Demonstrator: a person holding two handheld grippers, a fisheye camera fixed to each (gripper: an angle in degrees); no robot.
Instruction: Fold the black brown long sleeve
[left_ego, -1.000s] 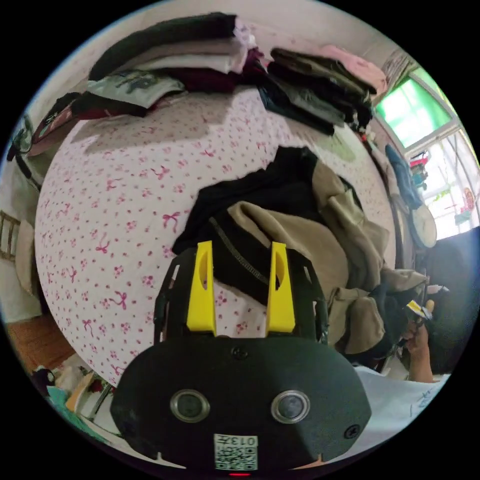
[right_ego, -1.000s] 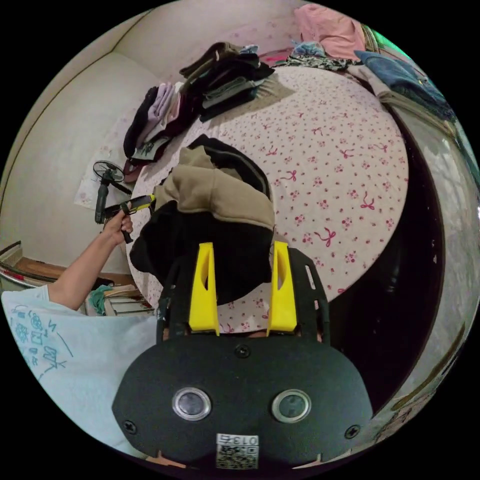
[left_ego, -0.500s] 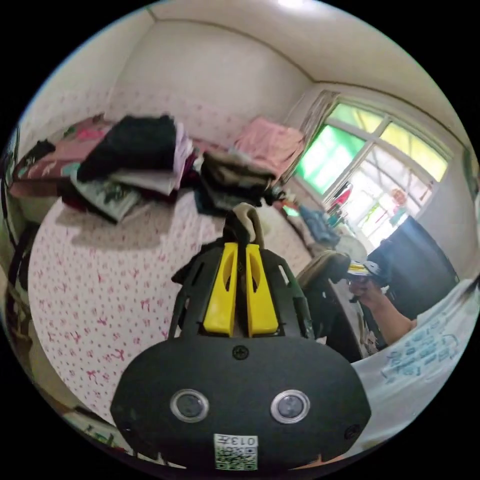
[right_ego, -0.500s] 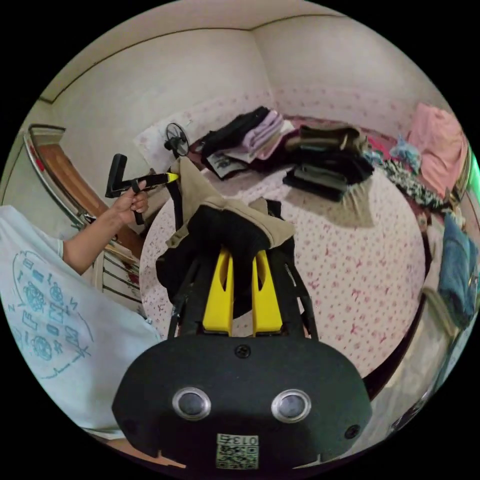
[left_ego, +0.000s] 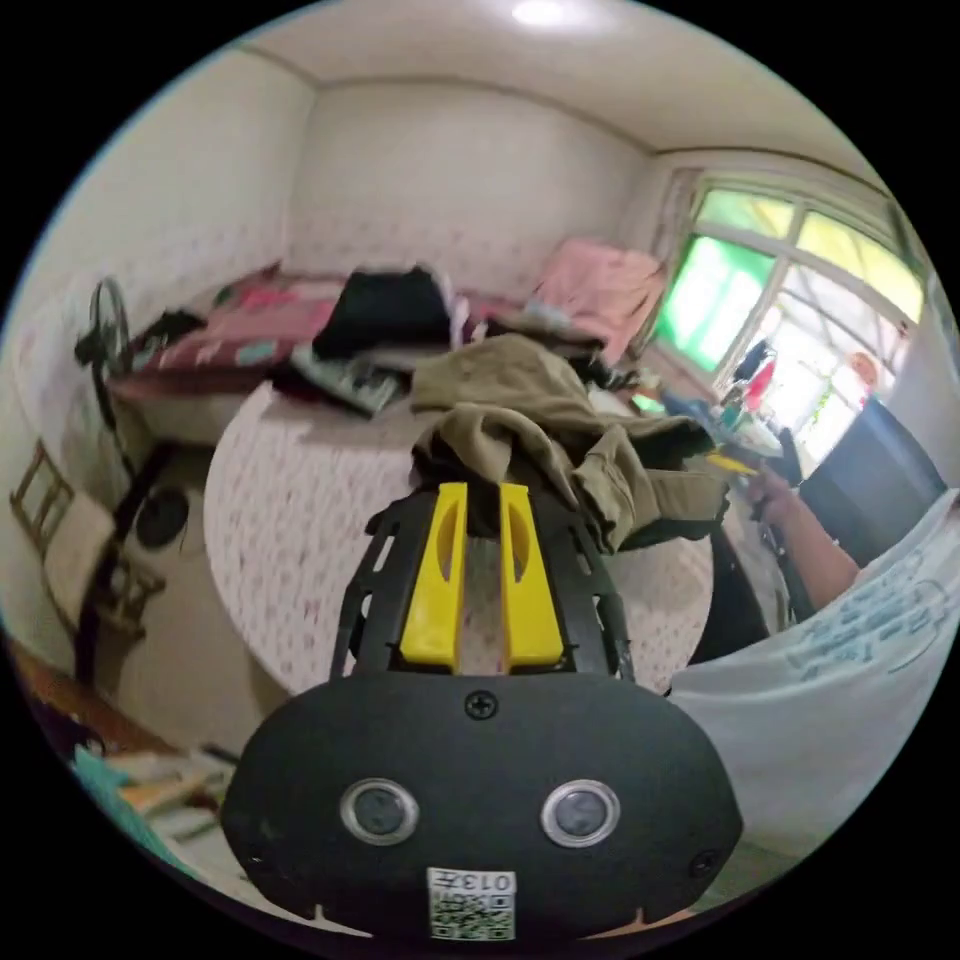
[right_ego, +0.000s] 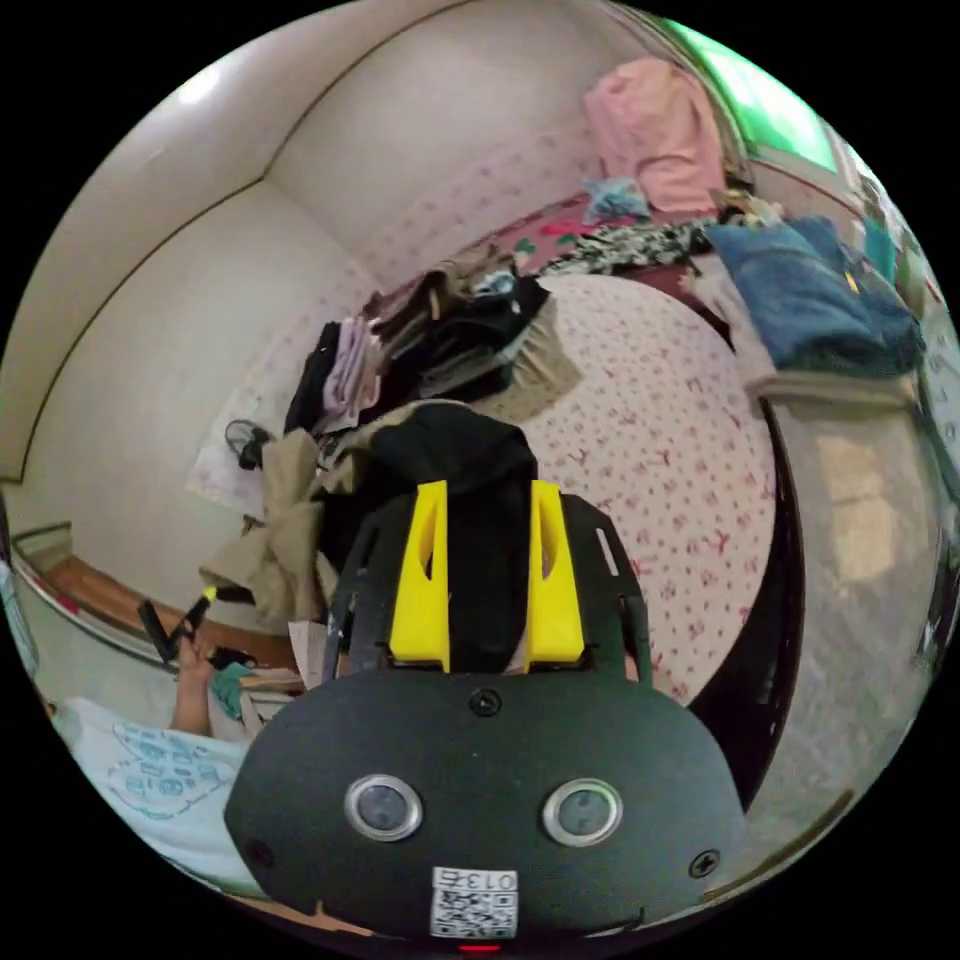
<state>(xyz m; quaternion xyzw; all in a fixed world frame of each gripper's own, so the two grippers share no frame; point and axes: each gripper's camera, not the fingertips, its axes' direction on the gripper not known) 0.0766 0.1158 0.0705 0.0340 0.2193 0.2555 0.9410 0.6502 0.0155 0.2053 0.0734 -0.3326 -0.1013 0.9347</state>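
The black and brown long sleeve (left_ego: 540, 425) is bunched up and held in the air above the bed. My left gripper (left_ego: 483, 490) is shut on its brown part, the jaws almost touching. In the right gripper view, black cloth of the long sleeve (right_ego: 470, 460) fills the gap between the jaws of my right gripper (right_ego: 489, 488), which is shut on it. The brown part hangs off to the left, towards the left gripper (right_ego: 185, 625) in a person's hand. The right gripper (left_ego: 735, 465) shows at the garment's far end, held by a hand (left_ego: 785, 500).
The bed (left_ego: 290, 500) has a white sheet with pink bows (right_ego: 660, 420). Stacks of folded clothes (left_ego: 385, 310) (right_ego: 450, 330) sit at its far side. A pink cloth (right_ego: 655, 125) and blue jeans (right_ego: 810, 290) lie near the window (left_ego: 790, 290). A fan (left_ego: 105, 335) stands by the wall.
A second ago both grippers stood open over the garment lying on the bed. They have since shut on it and lifted it clear of the sheet; both views have swung upward.
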